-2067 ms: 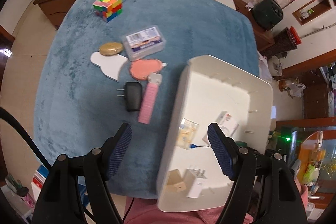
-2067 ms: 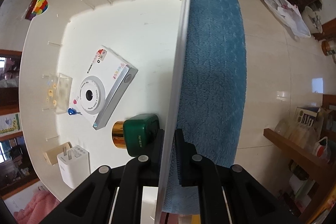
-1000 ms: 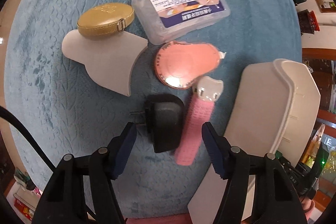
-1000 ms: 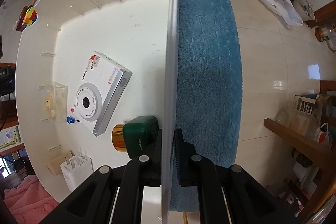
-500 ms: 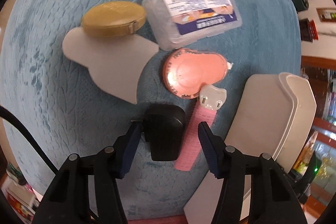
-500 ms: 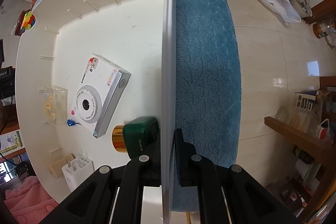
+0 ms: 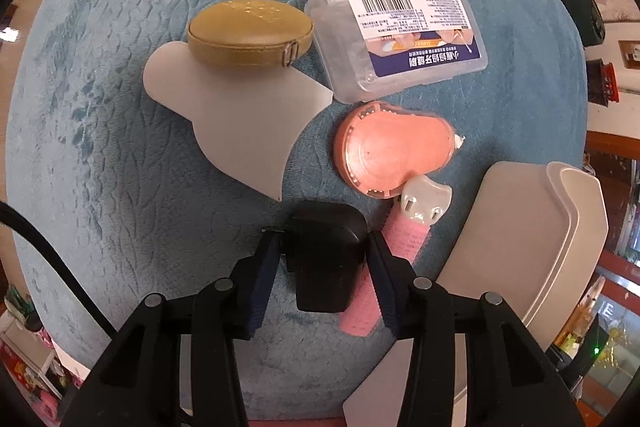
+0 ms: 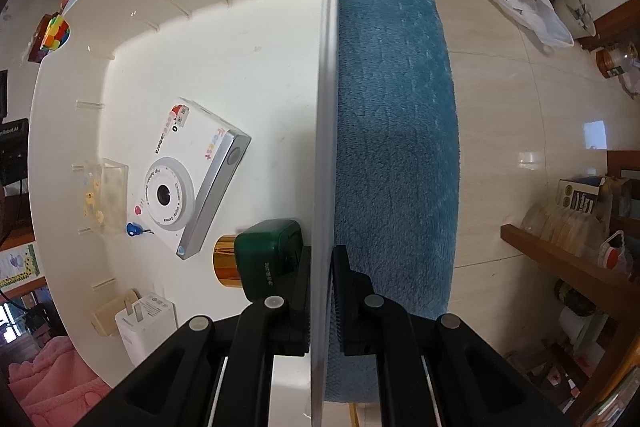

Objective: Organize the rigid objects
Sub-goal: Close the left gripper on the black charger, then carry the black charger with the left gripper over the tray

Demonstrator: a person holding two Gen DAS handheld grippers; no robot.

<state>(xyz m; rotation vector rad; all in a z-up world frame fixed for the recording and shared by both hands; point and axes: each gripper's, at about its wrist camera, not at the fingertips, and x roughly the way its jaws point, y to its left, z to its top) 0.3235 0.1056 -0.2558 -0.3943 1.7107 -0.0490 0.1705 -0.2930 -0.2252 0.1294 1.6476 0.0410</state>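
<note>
Two grippers are at work over a blue plush cloth (image 7: 100, 155). The left gripper (image 7: 320, 259) points steeply down at a black plug adapter (image 7: 326, 259), which lies flat on the cloth between its blue-padded fingers (image 7: 262, 275); the jaws are closing on it, and the right pad looks to be at its side while the left pad sits by the prongs — no firm grip shows yet. Just right of the adapter lies a pink hair roller (image 7: 384, 283), partly under the right finger, its white clip end touching a pink correction-tape case (image 7: 394, 151). Above these sit a clear plastic box (image 7: 400, 35) with a barcode label, a gold oval case (image 7: 250, 33) and a flat white card (image 7: 244, 123) that the gold case overlaps. The right gripper (image 8: 320, 291) is clamped tight on the side wall of a white bin (image 8: 240, 39), one finger inside and one outside. Inside the bin lie a white toy camera (image 8: 188, 183), a green box (image 8: 268, 259) against a gold roll (image 8: 224, 261), a white charger (image 8: 146, 323), a small clear box (image 8: 106, 195) and a tan block (image 8: 106, 313).
</note>
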